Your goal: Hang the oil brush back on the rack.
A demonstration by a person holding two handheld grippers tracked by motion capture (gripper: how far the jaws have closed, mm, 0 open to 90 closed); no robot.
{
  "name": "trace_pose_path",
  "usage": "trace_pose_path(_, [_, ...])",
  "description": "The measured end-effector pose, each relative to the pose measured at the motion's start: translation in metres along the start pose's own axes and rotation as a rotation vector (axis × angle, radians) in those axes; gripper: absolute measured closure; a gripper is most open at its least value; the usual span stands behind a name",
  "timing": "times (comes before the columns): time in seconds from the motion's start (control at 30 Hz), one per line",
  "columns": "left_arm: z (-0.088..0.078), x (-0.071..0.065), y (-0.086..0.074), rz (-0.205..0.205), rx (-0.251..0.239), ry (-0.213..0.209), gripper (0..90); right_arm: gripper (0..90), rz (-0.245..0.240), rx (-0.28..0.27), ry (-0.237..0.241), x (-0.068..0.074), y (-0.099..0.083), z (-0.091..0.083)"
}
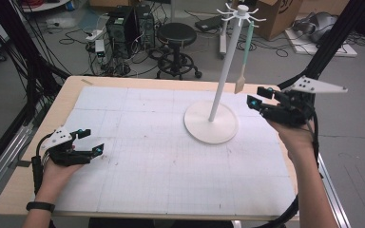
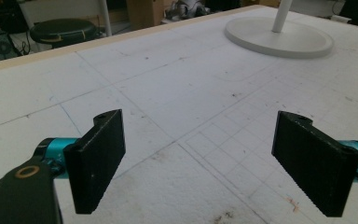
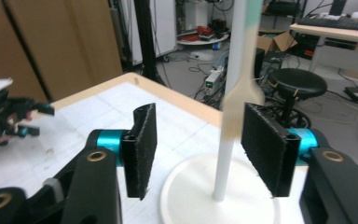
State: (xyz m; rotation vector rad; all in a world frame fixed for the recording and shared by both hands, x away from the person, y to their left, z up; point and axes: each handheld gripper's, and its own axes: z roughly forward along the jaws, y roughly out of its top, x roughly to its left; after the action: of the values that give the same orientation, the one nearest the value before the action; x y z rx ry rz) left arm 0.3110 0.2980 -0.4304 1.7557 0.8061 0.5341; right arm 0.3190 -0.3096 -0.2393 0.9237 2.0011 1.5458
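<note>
A white stand (image 1: 224,66) with a round base (image 1: 211,124) and a ring of hooks on top stands at the table's far right. A utensil (image 1: 245,57) with a mint-green handle and a pale head hangs from one hook. My right gripper (image 1: 259,97) is open just right of the utensil's head, raised above the table. In the right gripper view the blurred utensil head (image 3: 243,97) hangs just in front of the right-hand pad of my right gripper (image 3: 198,147), with no pad pressing on it. My left gripper (image 1: 91,141) rests open near the table's left edge, and nothing lies between the fingers of my left gripper (image 2: 205,163).
A white gridded mat (image 1: 161,156) covers the wooden table (image 1: 71,80). Beyond the far edge are a black stool (image 1: 177,35), computer cases (image 1: 123,26), cables and cardboard boxes (image 1: 278,14). Black frame posts (image 1: 332,42) rise at the right.
</note>
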Motion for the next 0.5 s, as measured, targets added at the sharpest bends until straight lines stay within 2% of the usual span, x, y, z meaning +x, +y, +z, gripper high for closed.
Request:
trace_pose_path(0.2, [-0.004,-0.001,0.002,0.001,-0.016,0.0,17.8,39.0,-0.011,0.004,0.032,0.004,-0.042,0.001])
trace_pose_path(0.5, [-0.003,-0.001,0.001,0.008,-0.004,-0.001,17.8,23.7,-0.029,0.029,0.079,0.015,-0.105,0.013])
